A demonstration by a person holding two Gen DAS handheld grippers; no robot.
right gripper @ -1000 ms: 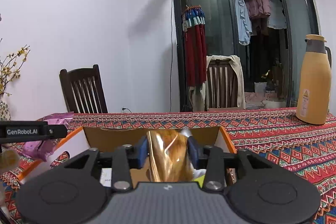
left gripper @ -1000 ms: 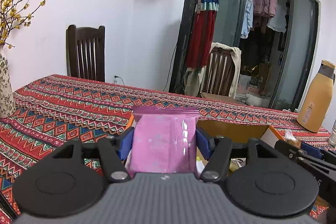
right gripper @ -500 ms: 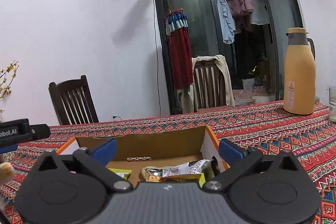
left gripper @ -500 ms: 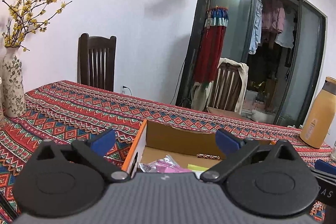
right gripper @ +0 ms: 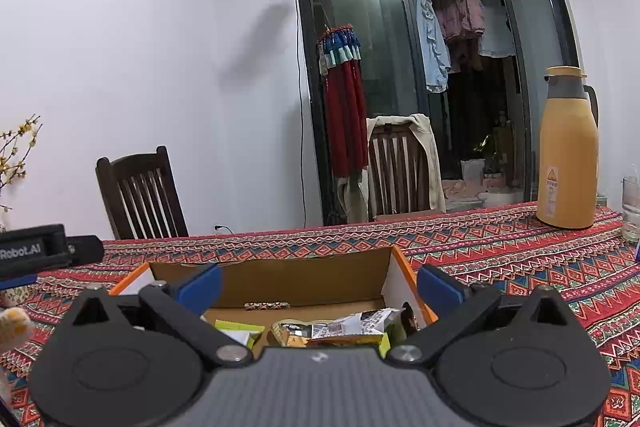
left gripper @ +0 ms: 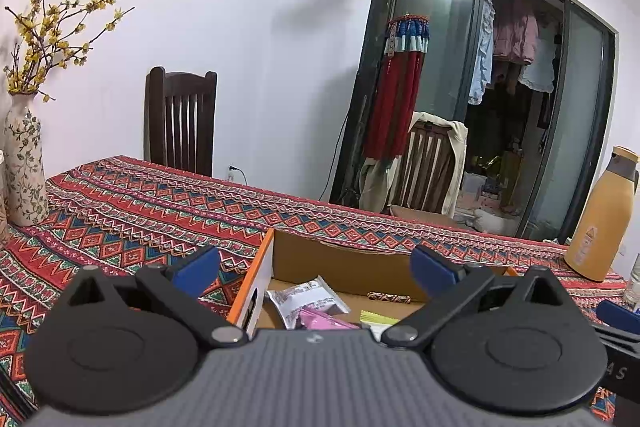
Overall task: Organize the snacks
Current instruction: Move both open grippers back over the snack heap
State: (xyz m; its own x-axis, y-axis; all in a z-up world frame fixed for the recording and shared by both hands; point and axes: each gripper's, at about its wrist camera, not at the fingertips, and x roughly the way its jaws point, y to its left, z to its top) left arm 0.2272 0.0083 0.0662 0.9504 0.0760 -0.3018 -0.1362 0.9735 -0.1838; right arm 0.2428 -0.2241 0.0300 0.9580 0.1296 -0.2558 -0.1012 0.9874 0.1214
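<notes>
An open cardboard box (left gripper: 340, 263) with orange and white sides sits on the patterned tablecloth; it also shows in the right wrist view (right gripper: 296, 281). Inside lie a pink packet (left gripper: 322, 321), a grey-white packet (left gripper: 306, 301), a golden snack packet (right gripper: 344, 333), a yellow-green packet (right gripper: 236, 329) and a small patterned stick (left gripper: 390, 297). My left gripper (left gripper: 315, 269) is open and empty above the box's left side. My right gripper (right gripper: 318, 287) is open and empty above the box's near right part.
A tan thermos (right gripper: 568, 151) and a glass (right gripper: 631, 207) stand at the table's far right. A flowered vase (left gripper: 24, 163) with yellow branches stands at the left. Two wooden chairs (left gripper: 180, 119) stand behind the table, before the wall and glass door.
Both grippers opened: the left let go of the pink packet and the right let go of the golden packet. Both packets now lie in the box, and both grippers have risen.
</notes>
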